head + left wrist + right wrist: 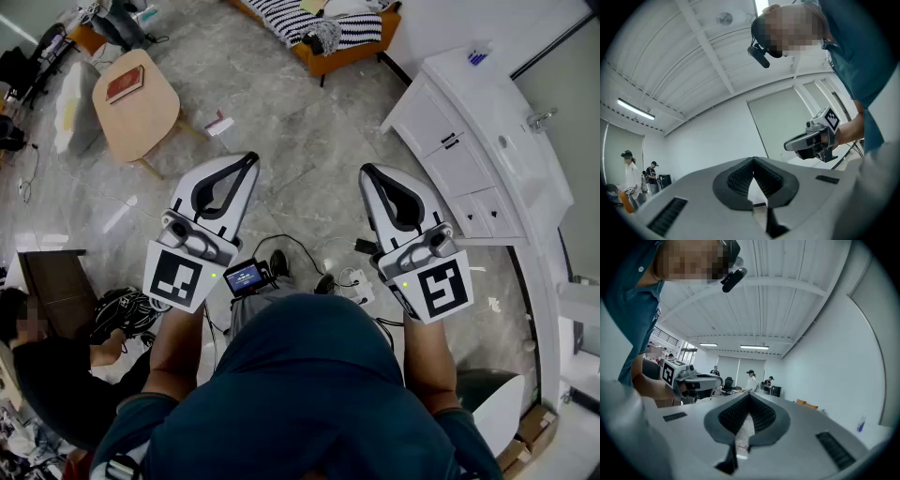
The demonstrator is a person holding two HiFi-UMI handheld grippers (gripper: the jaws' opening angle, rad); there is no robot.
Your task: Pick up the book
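Left claw closed, empty, book well apart

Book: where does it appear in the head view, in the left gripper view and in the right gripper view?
Head view: the book lies at the upper left, on the wooden table.
Left gripper view: not in it.
Right gripper view: not in it.
Shared landmark: the right claw, right of centre in the head view, at the right in the left gripper view, bottom centre in its own view.

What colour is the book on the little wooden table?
Dark red. The book shows best in the head view.
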